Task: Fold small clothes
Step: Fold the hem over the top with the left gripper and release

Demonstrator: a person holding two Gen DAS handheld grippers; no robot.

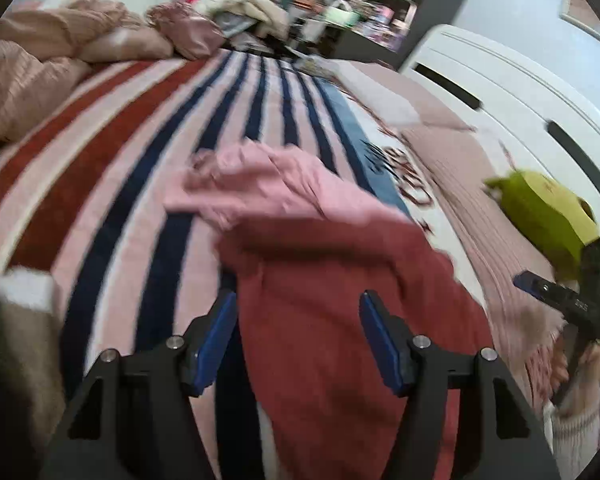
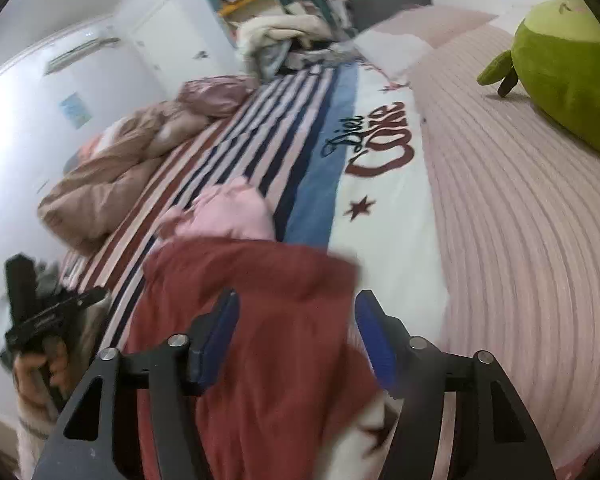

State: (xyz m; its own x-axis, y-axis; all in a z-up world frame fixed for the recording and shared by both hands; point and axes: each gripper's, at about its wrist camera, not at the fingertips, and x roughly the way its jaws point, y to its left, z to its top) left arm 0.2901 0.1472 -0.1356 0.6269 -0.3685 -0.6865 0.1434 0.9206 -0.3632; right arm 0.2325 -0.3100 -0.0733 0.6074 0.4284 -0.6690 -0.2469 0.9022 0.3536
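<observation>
Jaws of both the left gripper and right gripper gape wide over a red garment beside a pink one on the bed.

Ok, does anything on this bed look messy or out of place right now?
Yes. The pink garment lies crumpled in a heap on the striped blanket, and the red garment in front of it is rumpled, not folded. Both the left gripper and right gripper are open, holding nothing.
</observation>
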